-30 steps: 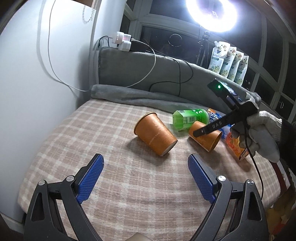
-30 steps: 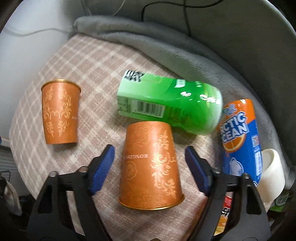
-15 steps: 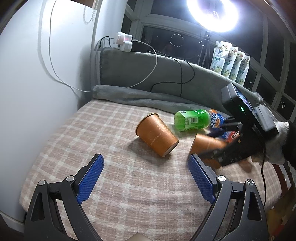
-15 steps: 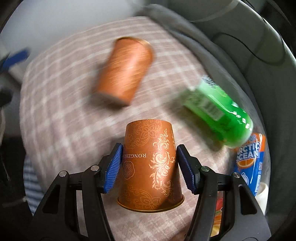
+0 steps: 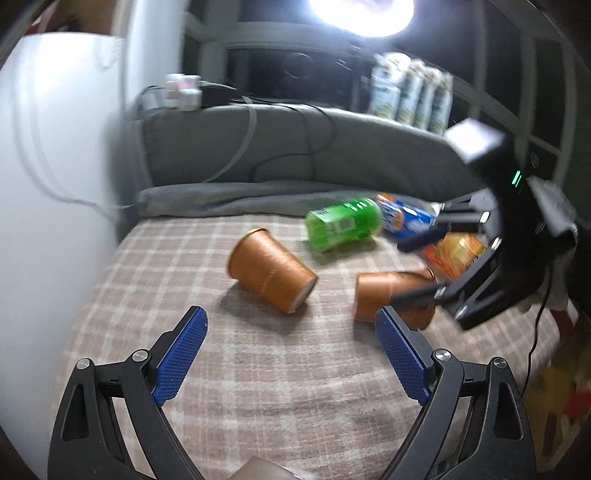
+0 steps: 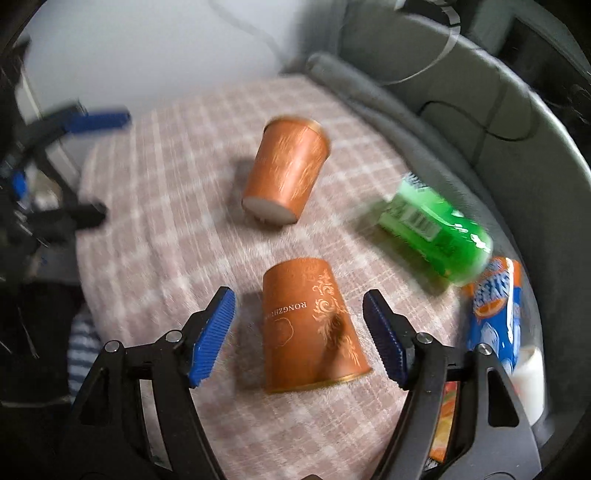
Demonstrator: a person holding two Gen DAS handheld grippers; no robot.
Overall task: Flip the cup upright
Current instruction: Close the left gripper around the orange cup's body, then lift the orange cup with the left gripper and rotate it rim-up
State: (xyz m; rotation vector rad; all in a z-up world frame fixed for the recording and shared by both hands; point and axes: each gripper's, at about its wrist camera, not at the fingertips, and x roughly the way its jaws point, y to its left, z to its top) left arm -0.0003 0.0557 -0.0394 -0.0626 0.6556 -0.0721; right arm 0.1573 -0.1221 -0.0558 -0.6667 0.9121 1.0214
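Orange paper cup with gold scrollwork (image 6: 312, 325) lying on its side on the plaid cloth (image 6: 177, 206), between the spread, non-touching blue pads of the right gripper (image 6: 299, 336); left gripper (image 5: 291, 354) likewise wide, empty.

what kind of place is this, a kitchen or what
Probably a bedroom or living room, not a kitchen: the cups lie on a plaid blanket against a grey cushioned backrest, with a ring light before dark windows.
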